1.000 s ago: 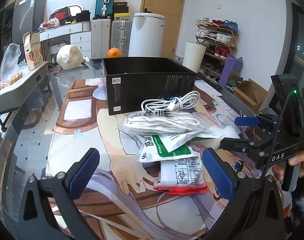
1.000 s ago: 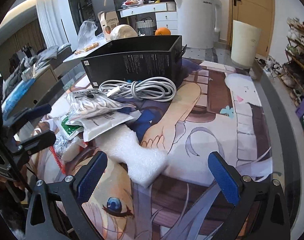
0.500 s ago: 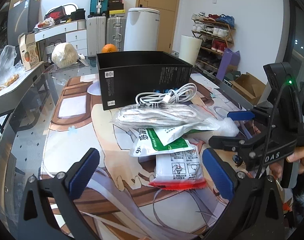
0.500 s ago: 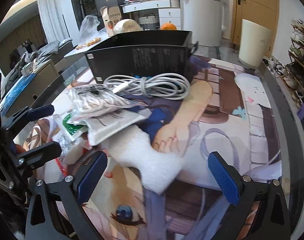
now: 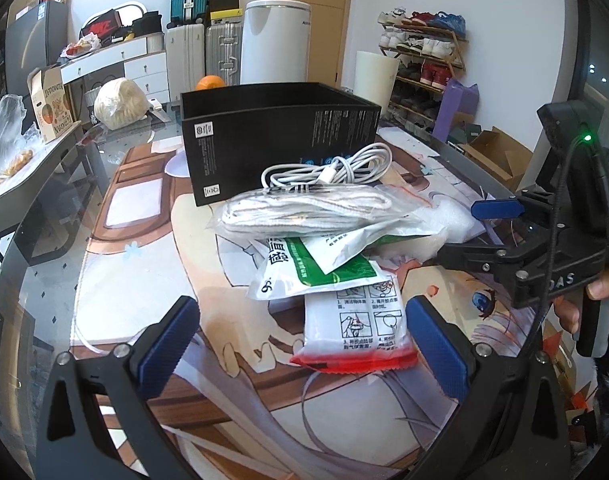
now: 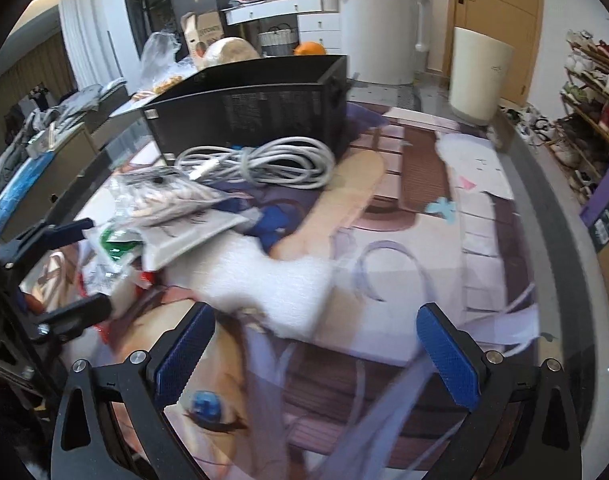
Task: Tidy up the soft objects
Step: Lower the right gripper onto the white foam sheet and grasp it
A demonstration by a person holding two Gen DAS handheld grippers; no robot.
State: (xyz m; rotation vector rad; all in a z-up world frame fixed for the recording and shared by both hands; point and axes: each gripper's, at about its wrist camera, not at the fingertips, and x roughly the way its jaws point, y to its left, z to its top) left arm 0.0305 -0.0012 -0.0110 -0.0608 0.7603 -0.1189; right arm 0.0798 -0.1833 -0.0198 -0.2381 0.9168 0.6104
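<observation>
A pile of soft items lies on the printed mat in front of an open black box [image 5: 280,136]: a coiled white cable [image 5: 332,170], a clear bag of white cord [image 5: 308,214], a green-and-white pouch [image 5: 304,272], a white-and-red packet [image 5: 356,328] and white foam wrap [image 6: 264,280]. My left gripper [image 5: 304,348] is open and empty, just short of the white-and-red packet. My right gripper [image 6: 316,356] is open and empty, close over the foam wrap; it also shows in the left wrist view [image 5: 476,232] at the right of the pile.
The black box [image 6: 256,108] stands behind the cable [image 6: 260,160]. A glass table edge [image 6: 552,216] curves round the mat on the right. A grey side table [image 5: 20,184] with bags is on the left. A white bin [image 6: 480,76] and shoe rack stand beyond.
Both grippers have moved forward toward the pile. The right gripper has come closer to the foam wrap; its view is blurred by motion. Both stay open.
</observation>
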